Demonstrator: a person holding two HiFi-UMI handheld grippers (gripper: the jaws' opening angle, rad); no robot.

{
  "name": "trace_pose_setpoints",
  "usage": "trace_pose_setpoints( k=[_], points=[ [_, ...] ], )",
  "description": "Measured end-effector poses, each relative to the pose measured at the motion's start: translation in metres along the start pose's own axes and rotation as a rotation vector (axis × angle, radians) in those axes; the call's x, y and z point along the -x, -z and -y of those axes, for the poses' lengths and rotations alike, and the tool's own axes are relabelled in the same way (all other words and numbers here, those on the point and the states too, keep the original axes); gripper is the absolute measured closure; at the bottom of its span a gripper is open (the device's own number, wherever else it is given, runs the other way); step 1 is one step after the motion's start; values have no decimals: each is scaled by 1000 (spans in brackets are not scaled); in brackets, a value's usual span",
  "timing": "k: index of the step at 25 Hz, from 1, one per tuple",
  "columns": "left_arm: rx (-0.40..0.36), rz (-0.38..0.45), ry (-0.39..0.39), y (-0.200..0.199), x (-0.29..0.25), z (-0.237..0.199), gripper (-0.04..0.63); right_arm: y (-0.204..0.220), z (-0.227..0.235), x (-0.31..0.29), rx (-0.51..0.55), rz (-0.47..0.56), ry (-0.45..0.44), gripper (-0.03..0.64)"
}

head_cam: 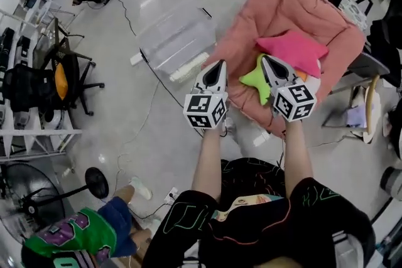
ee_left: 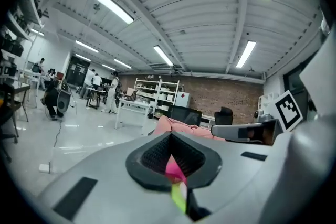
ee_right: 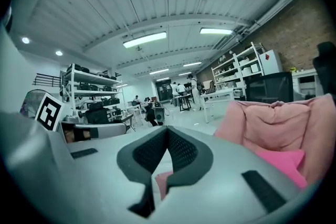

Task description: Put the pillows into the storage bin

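Head view, left edge: black office chair [head_cam: 59, 81]. Lower left: floor fan [head_cam: 28, 198] and a person in a green shirt [head_cam: 72, 235].

Upper centre: clear storage bin [head_cam: 178, 41] on the floor, seen in this view only.

Centre: left tool [head_cam: 220, 64], jaws pressed together, nothing between them. In the picture its tip meets the left edge of the pink blanket [head_cam: 282, 3].

Right of centre: right tool [head_cam: 265, 61], jaws likewise pressed together and empty, above the green pillow [head_cam: 254, 81]. The pink star pillow [head_cam: 292, 50] lies beside it. Both pillows rest on the blanket-draped chair, apart from the bin.

Left gripper view: left tool [ee_left: 171, 152], pink and green slivers past its seam. White shelving [ee_left: 160, 93] and brick wall [ee_left: 226, 97] stand far off at centre.

Right gripper view: metal racks [ee_right: 89, 92] at left, right tool [ee_right: 167, 149] at centre, blanket [ee_right: 283, 118] and pink star pillow [ee_right: 281, 162] at right.
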State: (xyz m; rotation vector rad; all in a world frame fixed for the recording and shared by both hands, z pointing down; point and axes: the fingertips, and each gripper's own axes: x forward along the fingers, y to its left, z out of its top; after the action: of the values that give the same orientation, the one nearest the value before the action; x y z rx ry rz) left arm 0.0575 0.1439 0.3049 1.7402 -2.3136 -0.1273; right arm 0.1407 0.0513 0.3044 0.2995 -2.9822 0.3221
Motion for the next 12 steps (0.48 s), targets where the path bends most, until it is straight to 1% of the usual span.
trace_pose_setpoints(
  k=[3, 6, 9, 12],
  points=[
    [46, -32, 63, 2, -33, -24, 600, 2, 15, -37, 10, -48, 60, 620],
    [102, -57, 125, 12, -67, -32, 600, 11, 39, -54, 11, -100, 133, 620],
    [145, -122, 203, 35, -98, -17, 600, 27, 74, -43, -13, -158, 237, 620],
    [172, -180, 272, 58, -128, 5, 600, 41, 113, -27, -49, -193, 330, 620]
  ],
)
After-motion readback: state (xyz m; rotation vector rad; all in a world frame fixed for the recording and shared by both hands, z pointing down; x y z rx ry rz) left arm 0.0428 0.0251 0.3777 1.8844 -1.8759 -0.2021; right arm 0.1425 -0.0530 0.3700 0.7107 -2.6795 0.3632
